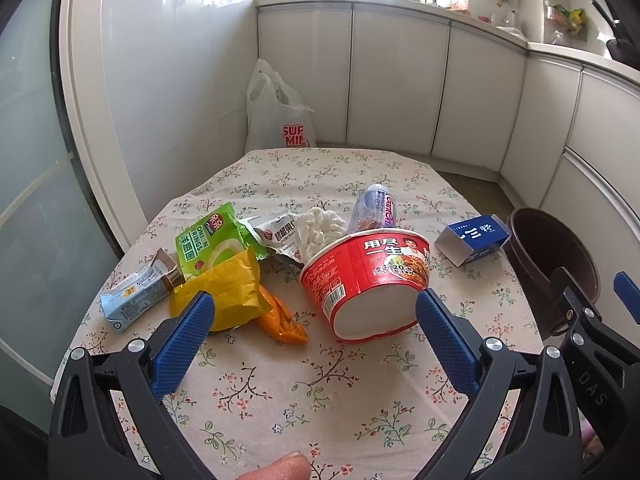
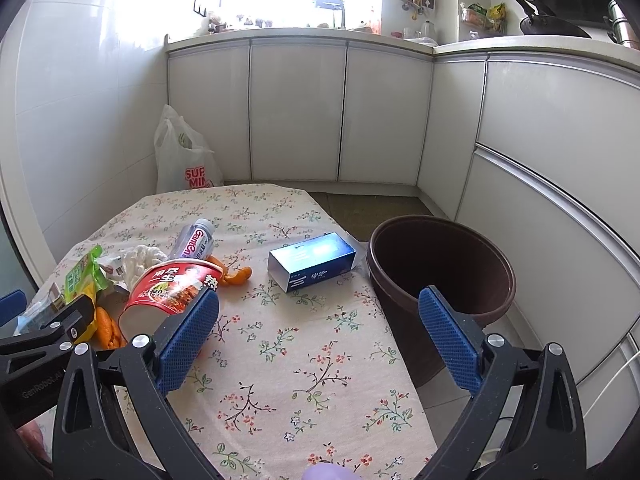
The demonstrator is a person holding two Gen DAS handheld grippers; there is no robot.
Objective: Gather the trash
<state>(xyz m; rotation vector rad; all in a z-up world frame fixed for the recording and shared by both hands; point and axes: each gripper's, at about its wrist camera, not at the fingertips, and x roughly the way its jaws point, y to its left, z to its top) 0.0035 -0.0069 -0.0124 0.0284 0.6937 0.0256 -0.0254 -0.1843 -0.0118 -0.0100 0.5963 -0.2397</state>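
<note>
Nothing binned yet: brown bin (image 2: 440,264) empty, noodle bowl (image 1: 366,280), wrappers, box on desk (image 1: 320,392). Both claws spread, L (image 1: 314,320) & R (image 2: 318,316), gripping nothing.

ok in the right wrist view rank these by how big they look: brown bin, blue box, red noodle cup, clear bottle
1. brown bin, clearly largest
2. red noodle cup and blue box, about alike; the cup is partly hidden behind a finger, so no ranking
3. clear bottle, smallest, also farthest

At frame centre we see a red noodle cup (image 1: 366,280) tipped sideways, wrappers (image 1: 216,268) heaped left, a blue box (image 1: 472,240) right beside the brown bin (image 2: 440,264).
</note>
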